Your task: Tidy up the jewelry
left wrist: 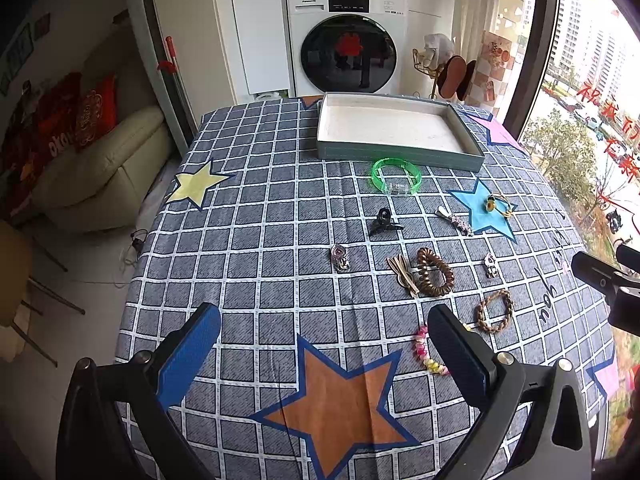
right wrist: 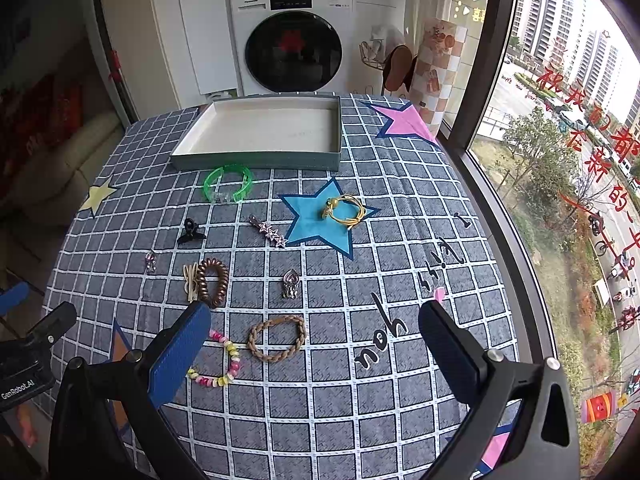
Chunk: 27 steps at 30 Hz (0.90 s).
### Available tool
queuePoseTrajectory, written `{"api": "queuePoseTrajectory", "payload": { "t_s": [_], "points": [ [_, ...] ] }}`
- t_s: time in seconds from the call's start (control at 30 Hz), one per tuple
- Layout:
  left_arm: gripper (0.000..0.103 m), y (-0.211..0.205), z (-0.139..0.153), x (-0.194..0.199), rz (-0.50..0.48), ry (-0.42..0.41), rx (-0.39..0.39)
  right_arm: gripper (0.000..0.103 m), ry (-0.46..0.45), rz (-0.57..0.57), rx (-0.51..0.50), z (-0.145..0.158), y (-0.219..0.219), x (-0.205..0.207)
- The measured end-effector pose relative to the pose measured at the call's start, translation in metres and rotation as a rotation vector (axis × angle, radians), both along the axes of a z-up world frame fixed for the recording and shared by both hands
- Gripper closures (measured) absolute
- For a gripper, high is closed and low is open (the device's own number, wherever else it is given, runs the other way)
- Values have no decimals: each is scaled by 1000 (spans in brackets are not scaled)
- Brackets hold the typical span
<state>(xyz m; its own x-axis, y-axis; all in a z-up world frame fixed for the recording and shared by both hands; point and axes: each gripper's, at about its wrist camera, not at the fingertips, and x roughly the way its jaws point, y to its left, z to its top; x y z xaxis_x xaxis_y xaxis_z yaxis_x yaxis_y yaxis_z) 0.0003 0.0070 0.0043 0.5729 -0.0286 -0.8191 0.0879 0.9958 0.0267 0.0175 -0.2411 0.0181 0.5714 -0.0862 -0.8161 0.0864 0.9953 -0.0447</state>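
Jewelry lies loose on a table (left wrist: 248, 216) under a grey checked cloth with coloured stars, washing machine (left wrist: 347, 40) beyond its far edge and a window along its right edge: green bangle (left wrist: 396, 176) just before the tray, black claw clip (left wrist: 385, 221), brown coil tie (left wrist: 435, 271), braided band (right wrist: 277, 338), bead bracelet (right wrist: 224, 360). Tray (left wrist: 400, 155) at the far edge, grey-walled, holds nothing. Left gripper (left wrist: 324, 344) and right gripper (right wrist: 316, 344) hover above the near edge, jaws spread wide, gripping nothing.

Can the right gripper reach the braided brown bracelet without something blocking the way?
Probably yes. The right gripper is open, and the braided bracelet lies flat between its fingers with nothing over it; only the bead bracelet lies close beside it.
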Motion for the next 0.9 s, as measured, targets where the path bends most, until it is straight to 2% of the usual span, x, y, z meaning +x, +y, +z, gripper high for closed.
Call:
{"api": "queuePoseTrajectory", "payload": {
  "t_s": [0.9],
  "points": [
    [0,-1,-1,-1,-10,1,8,0,-5,4,8,-2,-1,-4]
  ]
}}
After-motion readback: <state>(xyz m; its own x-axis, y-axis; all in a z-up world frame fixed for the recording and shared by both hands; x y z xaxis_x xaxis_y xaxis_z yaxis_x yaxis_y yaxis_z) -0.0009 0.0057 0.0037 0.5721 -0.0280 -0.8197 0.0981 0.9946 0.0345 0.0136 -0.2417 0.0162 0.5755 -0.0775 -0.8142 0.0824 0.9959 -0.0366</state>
